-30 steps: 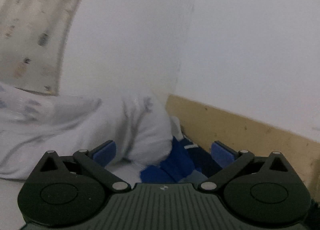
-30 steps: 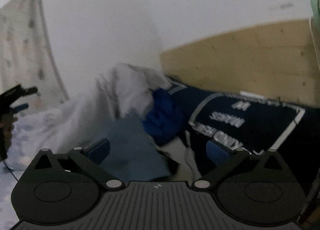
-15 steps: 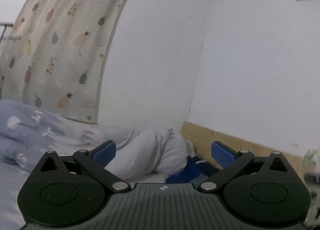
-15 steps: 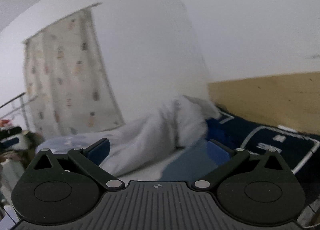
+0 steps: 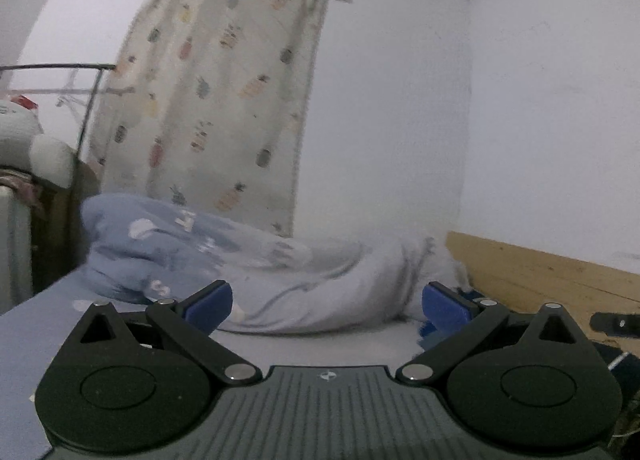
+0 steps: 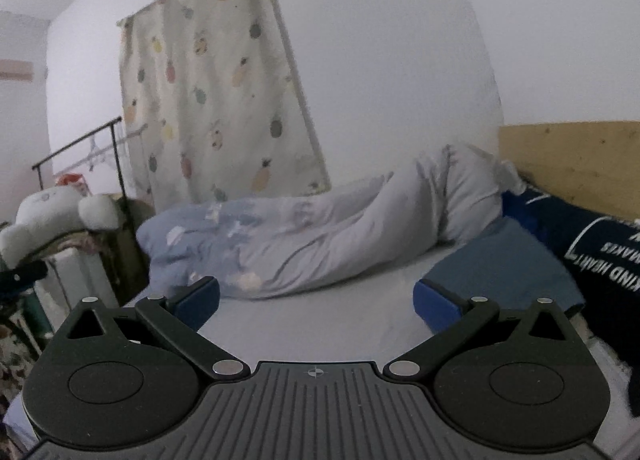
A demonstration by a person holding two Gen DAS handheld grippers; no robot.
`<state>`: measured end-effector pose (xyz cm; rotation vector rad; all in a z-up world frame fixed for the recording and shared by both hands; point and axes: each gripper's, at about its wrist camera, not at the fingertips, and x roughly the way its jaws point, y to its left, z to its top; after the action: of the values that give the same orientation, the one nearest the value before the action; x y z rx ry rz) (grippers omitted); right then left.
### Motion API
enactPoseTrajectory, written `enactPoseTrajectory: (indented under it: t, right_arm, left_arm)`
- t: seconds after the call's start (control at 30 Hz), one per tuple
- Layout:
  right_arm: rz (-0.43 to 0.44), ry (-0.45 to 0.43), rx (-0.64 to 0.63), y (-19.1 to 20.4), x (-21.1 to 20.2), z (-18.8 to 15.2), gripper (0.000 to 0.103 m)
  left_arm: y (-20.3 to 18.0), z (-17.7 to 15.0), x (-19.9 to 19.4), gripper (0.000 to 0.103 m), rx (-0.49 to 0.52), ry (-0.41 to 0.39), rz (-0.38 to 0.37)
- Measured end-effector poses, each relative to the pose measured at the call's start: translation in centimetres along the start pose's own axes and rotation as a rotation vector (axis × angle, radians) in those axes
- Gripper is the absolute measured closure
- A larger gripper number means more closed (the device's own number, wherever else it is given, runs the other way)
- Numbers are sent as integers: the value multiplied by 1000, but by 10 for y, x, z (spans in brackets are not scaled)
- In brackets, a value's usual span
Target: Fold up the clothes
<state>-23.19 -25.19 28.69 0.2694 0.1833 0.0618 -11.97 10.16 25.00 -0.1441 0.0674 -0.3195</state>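
Left claw and right claw both hover above the bed, fingers apart, gripping nothing. The clothes lie at the bed's right side: a blue garment beside a navy printed shirt.

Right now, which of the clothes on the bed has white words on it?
The dark navy garment at the far right, by the wooden headboard. It has white printed letters and a white border. The lighter blue garment beside it is plain.
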Motion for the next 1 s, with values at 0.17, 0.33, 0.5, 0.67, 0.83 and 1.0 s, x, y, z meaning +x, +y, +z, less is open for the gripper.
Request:
enactPoseTrajectory:
  t: [0.17, 0.33, 0.5, 0.67, 0.83, 1.0]
  right_arm:
    - [-26, 67, 3, 19, 40, -37, 0]
    - [-60, 149, -14, 32, 96, -76, 0]
    - [-86, 236, -48, 45, 156, -116, 0]
    - [-120, 292, -86, 47, 217, -151, 0]
    - [-144, 342, -99, 49, 279, -184, 0]
    - [-169, 372, -142, 55, 326, -211, 0]
  left_arm:
    - [20, -28, -3, 0, -17, 2, 80]
    - [37, -61, 29, 0, -34, 94, 136]
    - [48, -95, 72, 0, -8, 165, 203]
    - [55, -132, 106, 0, -26, 227, 258]
    - [62, -170, 140, 0, -44, 290, 312]
    - [73, -202, 164, 0, -24, 348, 363]
